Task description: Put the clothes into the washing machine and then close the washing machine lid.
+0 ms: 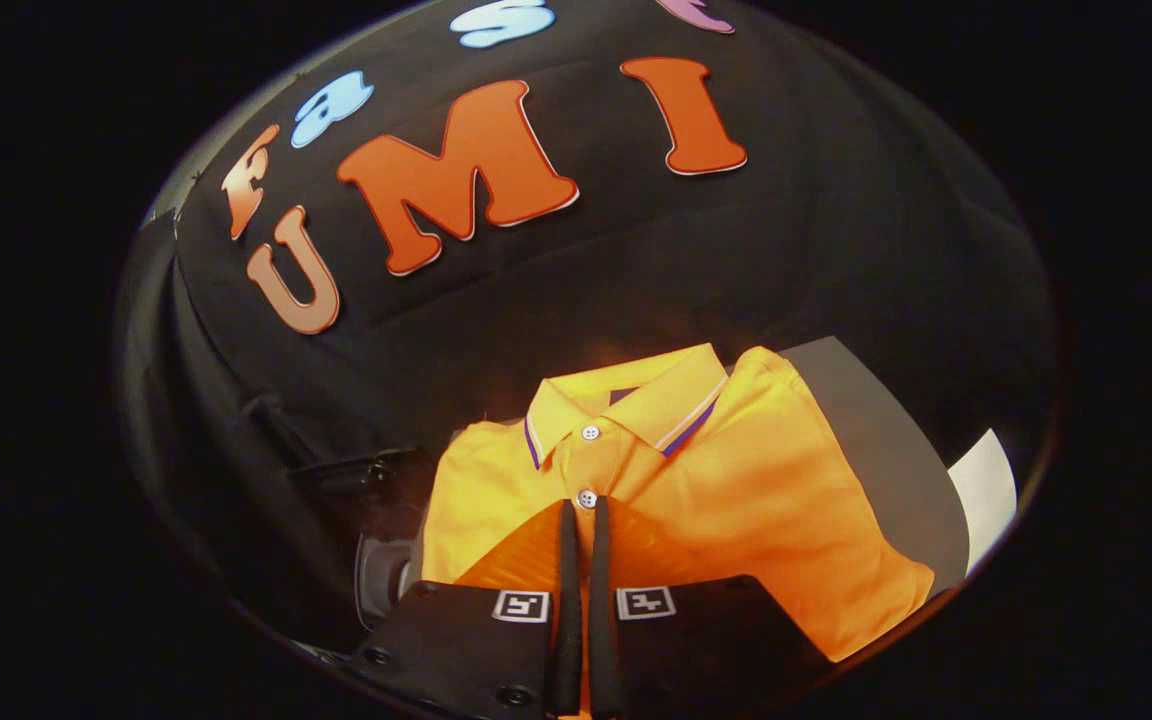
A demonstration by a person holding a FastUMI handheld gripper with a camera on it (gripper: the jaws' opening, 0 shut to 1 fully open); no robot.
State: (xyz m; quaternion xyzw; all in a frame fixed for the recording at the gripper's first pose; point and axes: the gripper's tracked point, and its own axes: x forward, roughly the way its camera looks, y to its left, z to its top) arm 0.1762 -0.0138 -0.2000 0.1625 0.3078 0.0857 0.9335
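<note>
Shirt (pixel 736 480), bright orange, short-sleeved with a collar, lies folded and flat on a grey surface (pixel 876 440). Its collar has a thin white and purple stripe along the edge and points away from the gripper (pixel 583 512), toward the black cloth wall (pixel 836 230) of the booth. Two small white buttons (pixel 590 433) run down the front opening below the collar. The gripper sits low over the near part of the shirt, its two fingers (pixel 567 560) drawn almost together with only a narrow slit between them, through which orange fabric shows. The fingertips reach just short of the lower button. Whether the fingers pinch any cloth cannot be told. Each finger base carries a small square black-and-white marker (pixel 521 606). A white sheet (pixel 986 490) lies on the surface beyond the shirt's right side. To the left of the shirt, dark in shadow, is a rounded grey part (pixel 386 575) of some appliance, too dim to make out clearly
</note>
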